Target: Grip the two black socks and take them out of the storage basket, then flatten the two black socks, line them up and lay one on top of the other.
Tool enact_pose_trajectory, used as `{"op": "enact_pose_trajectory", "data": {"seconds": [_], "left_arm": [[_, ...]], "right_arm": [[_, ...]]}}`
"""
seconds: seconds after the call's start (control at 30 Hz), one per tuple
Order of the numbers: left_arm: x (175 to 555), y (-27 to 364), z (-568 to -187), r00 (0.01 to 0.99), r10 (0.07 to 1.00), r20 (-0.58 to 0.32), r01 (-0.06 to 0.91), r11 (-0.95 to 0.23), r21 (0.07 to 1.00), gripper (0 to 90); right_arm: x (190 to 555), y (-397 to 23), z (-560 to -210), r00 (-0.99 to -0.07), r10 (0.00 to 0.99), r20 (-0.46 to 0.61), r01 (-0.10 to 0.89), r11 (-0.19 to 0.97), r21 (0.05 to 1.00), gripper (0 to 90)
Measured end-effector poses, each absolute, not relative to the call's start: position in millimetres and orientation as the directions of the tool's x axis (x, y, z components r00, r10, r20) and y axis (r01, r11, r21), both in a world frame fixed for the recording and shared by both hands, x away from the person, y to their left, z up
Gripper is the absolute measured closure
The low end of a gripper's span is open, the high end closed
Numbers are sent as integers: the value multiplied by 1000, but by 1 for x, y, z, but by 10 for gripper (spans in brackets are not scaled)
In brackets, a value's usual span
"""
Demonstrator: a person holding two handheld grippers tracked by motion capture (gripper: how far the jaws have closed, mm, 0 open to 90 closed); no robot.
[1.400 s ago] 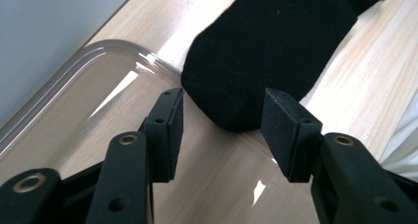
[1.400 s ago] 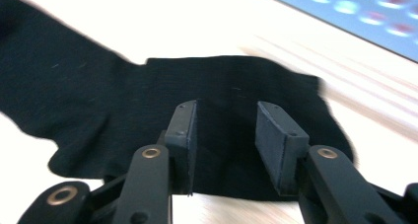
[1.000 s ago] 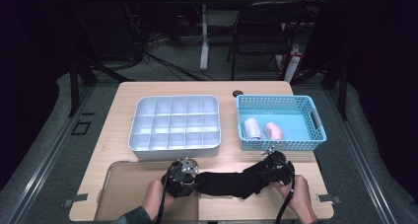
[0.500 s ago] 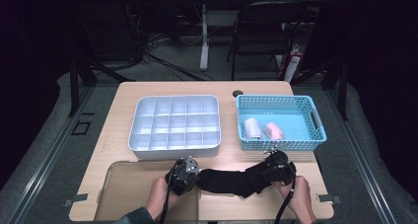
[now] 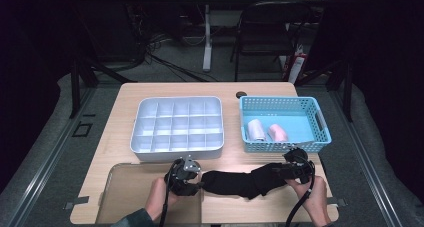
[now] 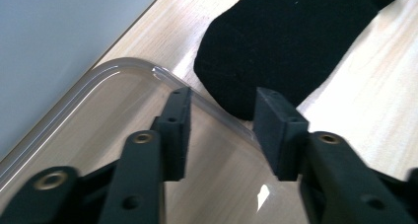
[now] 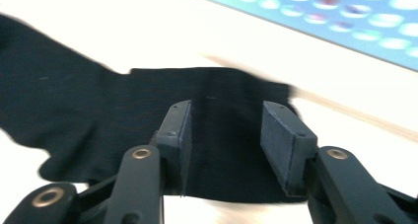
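A black sock (image 5: pixel 240 182) lies stretched flat along the table's front, between my two grippers. My left gripper (image 5: pixel 198 184) is at its left end. In the left gripper view, the left gripper (image 6: pixel 222 110) stands open, its jaws having just been opening, with the sock's rounded end (image 6: pixel 286 41) just past the fingertips and no pad pressing on it. My right gripper (image 5: pixel 281 173) is at the sock's right end. In the blurred right gripper view, the right gripper (image 7: pixel 224 110) hovers open over the sock (image 7: pixel 98 115), its jaws also having just been opening.
A grey tray (image 5: pixel 175 148) with several compartments stands behind the sock. To its right is a blue basket (image 5: pixel 282 147) holding a white roll (image 5: pixel 257 130) and a pink roll (image 5: pixel 278 132). A clear shallow tray (image 5: pixel 125 197) lies at the front left, its rim (image 6: pixel 123 66) under the left jaws.
Both grippers have let go of the sock's ends and their jaws have spread. The right gripper has shifted a little to the right. The sock now lies loose on the table.
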State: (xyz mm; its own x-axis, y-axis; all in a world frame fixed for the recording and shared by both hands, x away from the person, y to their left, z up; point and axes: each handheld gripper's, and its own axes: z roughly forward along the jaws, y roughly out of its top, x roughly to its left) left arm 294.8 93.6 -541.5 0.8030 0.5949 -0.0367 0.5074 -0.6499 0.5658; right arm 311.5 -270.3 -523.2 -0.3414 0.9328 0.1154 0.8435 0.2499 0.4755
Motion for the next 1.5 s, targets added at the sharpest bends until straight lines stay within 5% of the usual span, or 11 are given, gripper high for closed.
{"op": "enact_pose_trajectory", "data": {"seconds": [0.3, 0.87, 1.5], "left_arm": [[293, 93, -539, 807, 589, -39, 497, -643, 583, 301], [293, 95, -538, 807, 589, -43, 497, -638, 588, 284], [294, 96, -539, 802, 595, -43, 500, -631, 593, 263]], "right_arm": [[320, -287, -538, -278, 955, 102, 892, 218, 395, 559], [321, -287, -539, -275, 955, 108, 900, 216, 379, 827], [309, -279, -511, -322, 936, 140, 858, 226, 461, 835]]}}
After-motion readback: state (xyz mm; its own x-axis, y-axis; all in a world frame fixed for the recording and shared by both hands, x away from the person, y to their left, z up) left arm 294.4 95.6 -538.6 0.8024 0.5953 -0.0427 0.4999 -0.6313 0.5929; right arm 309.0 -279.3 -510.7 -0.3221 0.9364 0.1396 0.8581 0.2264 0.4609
